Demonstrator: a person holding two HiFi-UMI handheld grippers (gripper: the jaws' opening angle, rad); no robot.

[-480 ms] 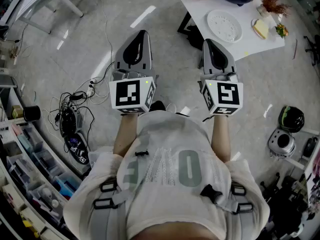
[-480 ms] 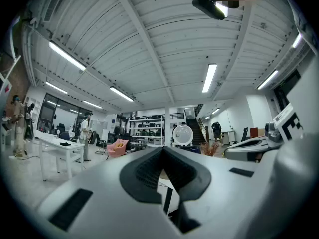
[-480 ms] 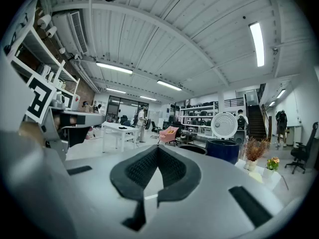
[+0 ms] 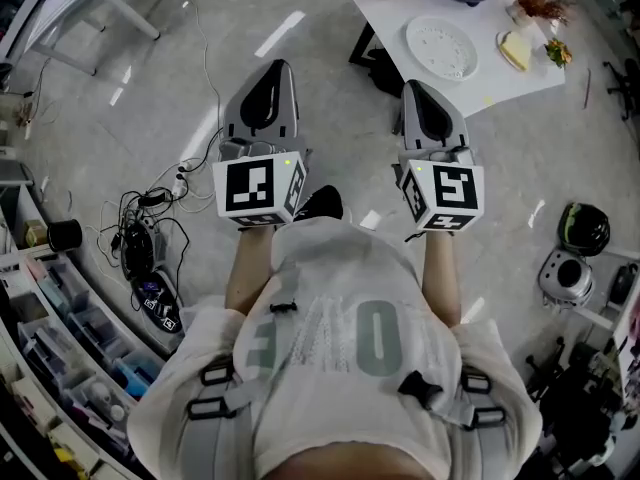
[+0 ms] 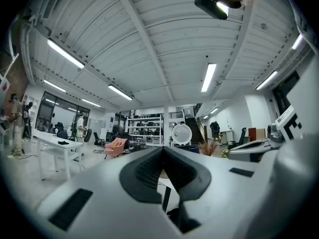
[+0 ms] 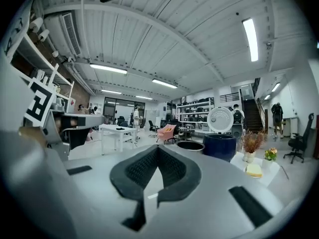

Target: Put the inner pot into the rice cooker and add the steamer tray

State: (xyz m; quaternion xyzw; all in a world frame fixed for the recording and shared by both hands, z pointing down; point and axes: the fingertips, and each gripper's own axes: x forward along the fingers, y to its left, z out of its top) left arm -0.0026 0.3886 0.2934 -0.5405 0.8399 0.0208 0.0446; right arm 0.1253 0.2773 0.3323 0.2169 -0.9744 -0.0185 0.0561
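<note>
The dark blue rice cooker (image 6: 220, 147) stands on the white table (image 4: 390, 13) ahead of me and to the right, and the metal inner pot (image 6: 190, 146) sits just beside it on its left, outside the cooker, with its open mouth facing up. Nearer my side of the same table lies a white round dish with a dotted surface (image 4: 441, 49), which I take to be the steamer tray; it lies apart from both the pot and the cooker. Past it, towards the table's right end, I see a vase of dried stems (image 6: 250, 143), a pale yellow block (image 6: 254, 170) and a small plant (image 6: 270, 154). Both my tools are well short of the table, side by side and roughly level over the grey floor (image 4: 330, 98). The left gripper (image 4: 278, 68) has its jaws pressed together with nothing between them, and the right gripper (image 4: 414, 88) is the same, closed and empty. A tangle of cables (image 4: 140, 228) lies on the floor to my left.
</note>
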